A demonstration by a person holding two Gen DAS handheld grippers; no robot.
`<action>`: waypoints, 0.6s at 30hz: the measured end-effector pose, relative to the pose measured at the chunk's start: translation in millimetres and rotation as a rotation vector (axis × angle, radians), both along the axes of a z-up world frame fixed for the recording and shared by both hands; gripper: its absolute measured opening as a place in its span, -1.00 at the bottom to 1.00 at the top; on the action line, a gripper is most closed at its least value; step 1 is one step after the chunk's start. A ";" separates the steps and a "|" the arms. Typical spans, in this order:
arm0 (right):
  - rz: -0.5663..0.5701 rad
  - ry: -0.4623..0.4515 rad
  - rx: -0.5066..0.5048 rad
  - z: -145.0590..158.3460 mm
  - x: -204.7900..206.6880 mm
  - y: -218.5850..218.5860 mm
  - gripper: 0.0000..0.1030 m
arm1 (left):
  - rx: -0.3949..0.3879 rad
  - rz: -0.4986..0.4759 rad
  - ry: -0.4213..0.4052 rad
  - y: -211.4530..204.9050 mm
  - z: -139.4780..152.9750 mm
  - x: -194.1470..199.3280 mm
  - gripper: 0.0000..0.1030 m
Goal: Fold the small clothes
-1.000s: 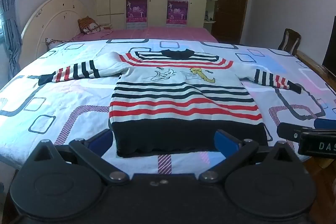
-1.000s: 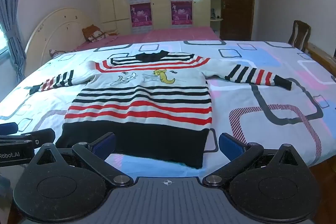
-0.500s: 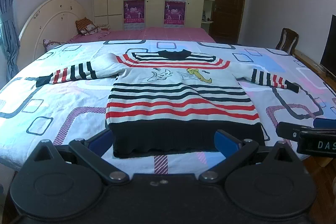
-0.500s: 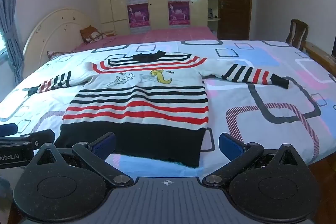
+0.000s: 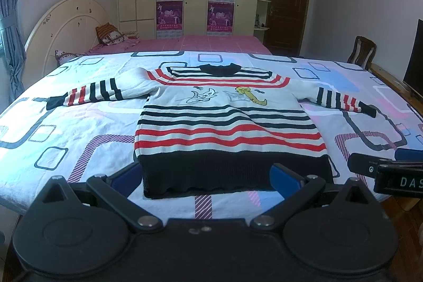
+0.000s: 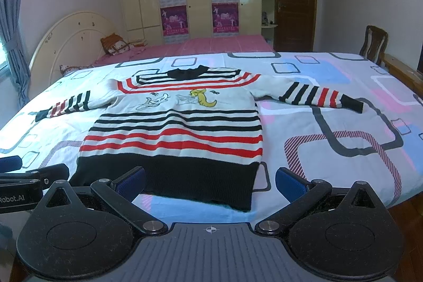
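A small striped sweater, white with red and black bands, a black hem and a cartoon print, lies flat and face up on the bed, both sleeves spread out sideways. My left gripper hovers open just before the black hem, nothing between its blue pads. My right gripper is open too, near the hem's right corner. Each gripper shows at the edge of the other's view: the right one and the left one.
The bed is covered by a sheet with square patterns. A pink bed and a rounded headboard lie beyond it. A wooden chair stands at the far right, wardrobes and a door behind.
Both views have shifted slightly, and the sweater sits a little further left in the right wrist view. The sweater itself has not moved and both grippers stay open.
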State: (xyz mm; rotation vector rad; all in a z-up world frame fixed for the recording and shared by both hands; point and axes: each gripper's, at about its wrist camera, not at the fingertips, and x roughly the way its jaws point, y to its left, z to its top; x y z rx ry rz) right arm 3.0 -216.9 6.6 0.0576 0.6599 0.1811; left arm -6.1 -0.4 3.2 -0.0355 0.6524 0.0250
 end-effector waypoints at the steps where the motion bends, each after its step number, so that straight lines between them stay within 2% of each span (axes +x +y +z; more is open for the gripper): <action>1: 0.000 0.000 -0.001 0.3 -0.2 0.6 1.00 | 0.000 0.001 0.000 -0.1 0.1 0.0 1.00; 18: -0.001 -0.004 0.003 2.0 -1.2 -2.9 1.00 | -0.001 -0.003 -0.003 -2.1 1.7 -1.4 1.00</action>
